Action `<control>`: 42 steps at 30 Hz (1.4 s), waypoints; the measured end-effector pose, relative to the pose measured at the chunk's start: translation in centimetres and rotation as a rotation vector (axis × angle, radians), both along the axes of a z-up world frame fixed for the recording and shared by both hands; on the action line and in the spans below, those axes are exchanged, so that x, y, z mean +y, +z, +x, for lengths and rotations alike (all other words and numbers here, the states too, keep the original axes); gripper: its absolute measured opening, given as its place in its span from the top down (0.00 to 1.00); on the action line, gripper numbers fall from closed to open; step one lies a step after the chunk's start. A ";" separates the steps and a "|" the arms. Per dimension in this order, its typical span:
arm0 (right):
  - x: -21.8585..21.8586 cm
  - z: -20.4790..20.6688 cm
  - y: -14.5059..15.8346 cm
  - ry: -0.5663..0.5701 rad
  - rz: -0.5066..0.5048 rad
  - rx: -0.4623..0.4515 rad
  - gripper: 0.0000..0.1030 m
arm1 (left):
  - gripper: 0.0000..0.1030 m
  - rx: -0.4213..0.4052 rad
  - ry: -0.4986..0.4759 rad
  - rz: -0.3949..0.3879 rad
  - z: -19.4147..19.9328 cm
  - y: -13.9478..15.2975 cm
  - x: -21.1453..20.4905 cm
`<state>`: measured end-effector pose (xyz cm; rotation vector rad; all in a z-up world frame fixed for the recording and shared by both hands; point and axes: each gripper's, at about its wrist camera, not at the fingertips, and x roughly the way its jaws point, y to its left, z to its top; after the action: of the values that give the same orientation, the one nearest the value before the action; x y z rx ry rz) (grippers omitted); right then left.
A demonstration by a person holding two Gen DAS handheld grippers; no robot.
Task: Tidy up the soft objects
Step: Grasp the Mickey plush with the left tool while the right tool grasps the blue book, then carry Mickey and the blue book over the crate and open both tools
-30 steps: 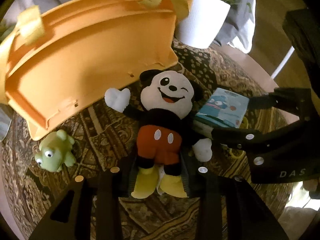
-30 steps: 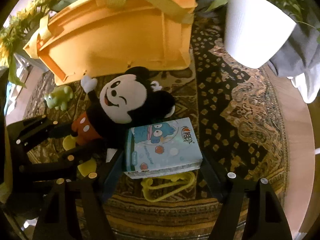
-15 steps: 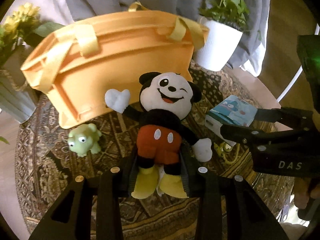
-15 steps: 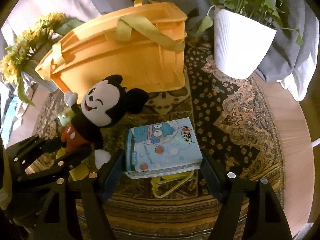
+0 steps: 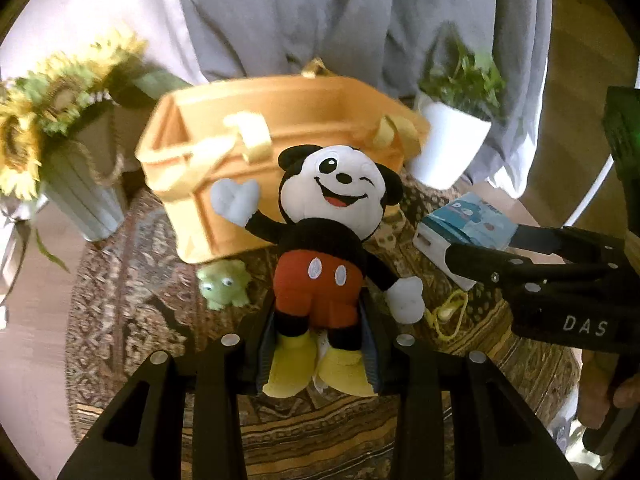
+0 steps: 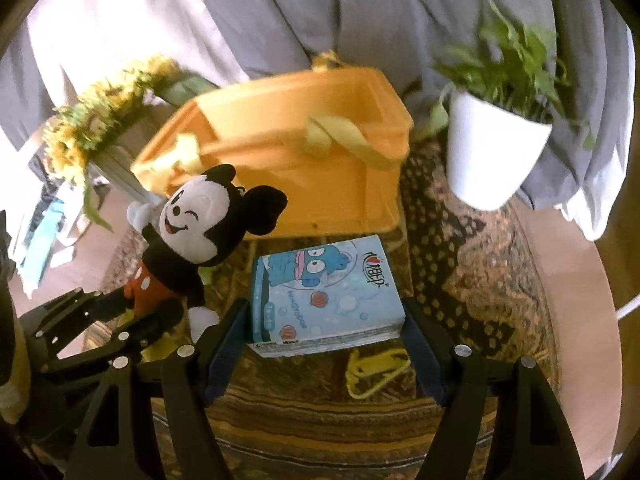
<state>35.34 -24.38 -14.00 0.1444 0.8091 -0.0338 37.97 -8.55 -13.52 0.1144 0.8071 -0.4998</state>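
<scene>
We have lifted both grippers since the earlier frames, and the rug [image 5: 132, 312] now sits further below. Our left gripper [image 5: 316, 354] is clamped on the mouse [image 5: 324, 248] by its legs, the bin [image 5: 280, 152] open ahead of it. Our right gripper [image 6: 326, 334] pinches the tissue pack [image 6: 324, 292] between its 2 fingers. The frog [image 5: 224, 289] lies on the rug left of the mouse, and a yellow hanger [image 6: 372, 368] lies under the pack.
</scene>
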 end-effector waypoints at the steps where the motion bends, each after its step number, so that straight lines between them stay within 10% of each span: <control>1: 0.3 -0.1 0.5 0.006 -0.002 -0.014 0.27 | 0.65 -0.010 0.005 -0.004 -0.1 0.4 0.2; 24: 0.9 0.5 7.6 -0.003 -0.028 -0.264 0.27 | 0.65 -0.203 0.086 -0.071 1.3 7.2 1.7; 42: 0.4 7.1 10.4 0.026 -0.031 -0.303 0.27 | 0.64 -0.255 -0.012 0.026 8.4 9.2 0.6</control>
<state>42.46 -23.94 -3.56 0.1066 0.5072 0.0004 46.40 -7.93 -4.31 0.2029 0.5635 -0.4747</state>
